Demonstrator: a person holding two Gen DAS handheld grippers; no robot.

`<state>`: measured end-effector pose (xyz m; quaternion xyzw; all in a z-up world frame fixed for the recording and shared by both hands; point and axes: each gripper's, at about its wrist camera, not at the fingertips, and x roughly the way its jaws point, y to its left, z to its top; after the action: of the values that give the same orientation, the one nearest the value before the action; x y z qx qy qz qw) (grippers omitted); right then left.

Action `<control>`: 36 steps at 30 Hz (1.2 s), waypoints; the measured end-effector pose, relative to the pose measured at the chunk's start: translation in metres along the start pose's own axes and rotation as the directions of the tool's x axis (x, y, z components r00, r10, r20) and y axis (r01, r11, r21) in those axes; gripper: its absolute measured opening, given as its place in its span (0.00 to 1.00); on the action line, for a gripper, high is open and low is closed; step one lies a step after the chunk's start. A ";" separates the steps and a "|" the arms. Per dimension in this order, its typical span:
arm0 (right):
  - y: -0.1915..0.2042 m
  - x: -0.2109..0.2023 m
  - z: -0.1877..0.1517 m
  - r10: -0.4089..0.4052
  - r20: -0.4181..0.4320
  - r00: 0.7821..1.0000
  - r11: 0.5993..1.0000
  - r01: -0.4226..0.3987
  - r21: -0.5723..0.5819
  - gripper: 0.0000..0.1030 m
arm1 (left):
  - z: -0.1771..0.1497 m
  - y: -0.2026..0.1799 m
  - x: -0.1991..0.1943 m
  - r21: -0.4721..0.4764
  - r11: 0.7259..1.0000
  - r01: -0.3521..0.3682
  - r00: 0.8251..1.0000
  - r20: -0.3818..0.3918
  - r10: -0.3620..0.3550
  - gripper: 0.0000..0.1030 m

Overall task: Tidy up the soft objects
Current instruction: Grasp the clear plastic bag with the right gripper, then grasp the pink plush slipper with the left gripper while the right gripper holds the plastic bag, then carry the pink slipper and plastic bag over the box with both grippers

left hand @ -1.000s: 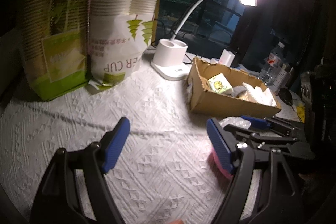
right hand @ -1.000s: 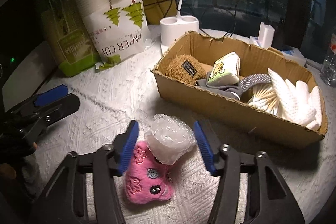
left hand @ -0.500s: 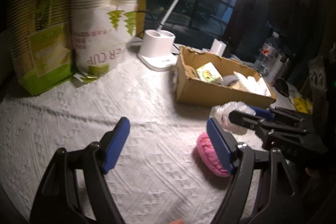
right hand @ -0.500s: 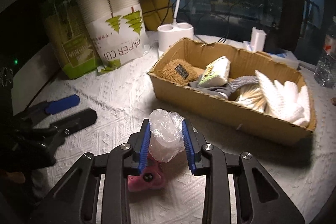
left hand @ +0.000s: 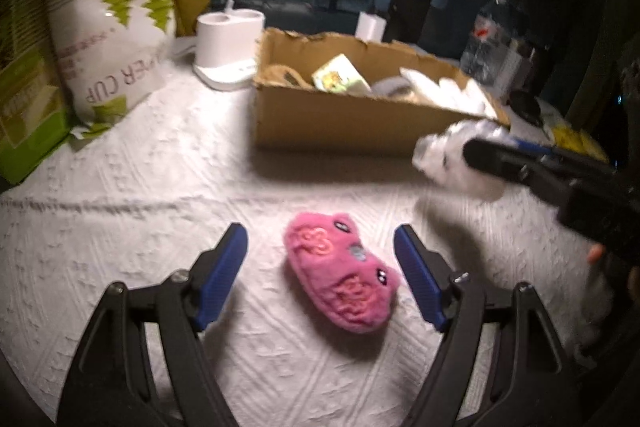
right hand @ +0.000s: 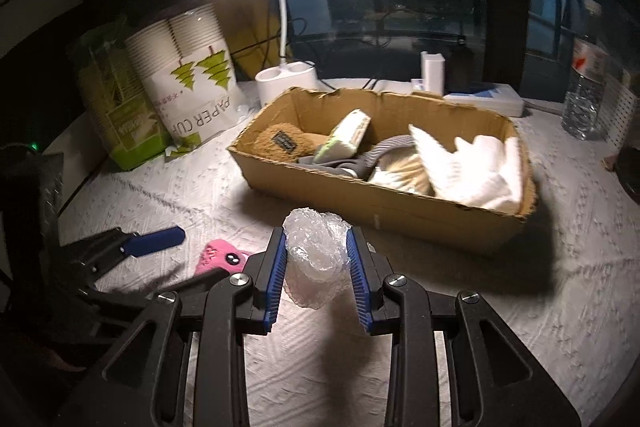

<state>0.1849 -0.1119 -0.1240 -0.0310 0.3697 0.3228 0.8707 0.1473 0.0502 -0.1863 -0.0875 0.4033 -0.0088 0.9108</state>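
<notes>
A pink plush toy [left hand: 343, 274] lies on the white textured cloth, and my left gripper [left hand: 320, 259] stands open around it with both blue pads clear of it. In the right wrist view the same pink plush toy [right hand: 218, 257] peeks out beside the left gripper's blue pad. My right gripper [right hand: 318, 261] is shut on a crumpled wad of bubble wrap [right hand: 316, 259], held above the cloth in front of the cardboard box [right hand: 384, 203]. From the left wrist view the bubble wrap [left hand: 456, 159] hangs at the right, near the box's corner.
The cardboard box [left hand: 332, 123] holds a brown plush, a tissue pack, grey fabric and white gloves. Behind it stand a white desk lamp [right hand: 286, 83] and packs of paper cups [right hand: 188, 87]. A water bottle [right hand: 582, 91] and a power strip [right hand: 486, 99] sit at the far right.
The right gripper closed on the bubble wrap and lifted it off the pink plush toward the box. The left gripper swung right and now straddles the plush.
</notes>
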 end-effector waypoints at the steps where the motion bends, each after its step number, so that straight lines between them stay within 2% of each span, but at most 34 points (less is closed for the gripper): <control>1: -0.004 -0.003 -0.001 0.000 0.006 1.000 1.000 0.000 0.007 0.31 | -0.001 -0.003 0.003 0.011 1.000 0.000 1.000 -0.011 0.000 0.75; 5: -0.013 -0.009 -0.002 0.002 0.020 1.000 1.000 -0.003 0.020 0.31 | -0.003 -0.013 0.012 0.047 0.999 -0.002 0.999 -0.031 0.003 0.71; 6: -0.015 -0.010 -0.002 0.004 0.024 1.000 1.000 -0.004 0.023 0.31 | -0.004 -0.015 0.014 0.053 0.999 0.000 0.999 -0.040 0.002 0.60; 9: -0.019 -0.013 -0.003 0.009 0.031 0.999 1.000 -0.010 0.028 0.31 | -0.006 -0.019 0.020 0.069 0.998 -0.007 0.998 -0.062 0.012 0.47; 14: -0.026 -0.018 -0.003 0.016 0.044 0.999 0.999 -0.017 0.040 0.31 | -0.004 -0.022 0.017 0.081 0.997 0.003 0.998 -0.060 0.001 0.38; 25: -0.033 -0.040 0.005 0.018 0.093 0.996 0.999 -0.021 0.034 0.31 | 0.015 -0.033 -0.006 0.071 0.997 0.043 0.999 0.024 -0.044 0.37; 36: -0.041 -0.058 0.021 0.008 0.139 0.990 1.000 -0.012 0.028 0.31 | 0.045 -0.043 -0.027 0.069 0.997 0.038 0.992 0.118 -0.046 0.37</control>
<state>0.1919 -0.1695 -0.0778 0.0059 0.3127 0.3234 0.8931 0.1645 0.0168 -0.1298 -0.0662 0.3455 -0.0362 0.9354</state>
